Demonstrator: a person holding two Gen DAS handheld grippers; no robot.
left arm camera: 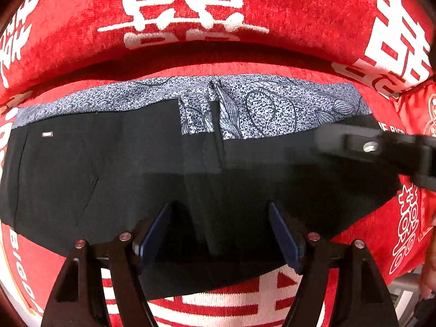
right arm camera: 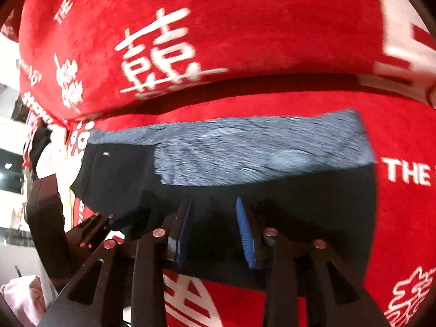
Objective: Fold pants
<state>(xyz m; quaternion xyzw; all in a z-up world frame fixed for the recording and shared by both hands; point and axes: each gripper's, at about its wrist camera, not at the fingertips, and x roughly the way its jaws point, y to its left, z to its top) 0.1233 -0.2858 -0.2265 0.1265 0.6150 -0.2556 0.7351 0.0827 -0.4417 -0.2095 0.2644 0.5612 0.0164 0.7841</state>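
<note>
Left wrist view is showing the red cushion [left arm camera: 190, 13], printed with white characters, filling the far side, with the red seat cover [left arm camera: 381, 245] spreading beneath; the pants [left arm camera: 109, 169] are lying on that cover as a compact dark bundle, the grey patterned inner waistband [left arm camera: 272, 106] turned up along the far edge; judging by this short, wide shape, the folding seems well along, though whether another fold is needed I cannot say; the bundle's long axis is running left to right, waistband facing the cushion, near hem facing the cameras; the left gripper [left arm camera: 220, 234] is hovering over the near edge with fingers apart, clamping nothing; the right gripper [right arm camera: 215, 231] is likewise standing apart above the near right part, its view blurred.
</note>
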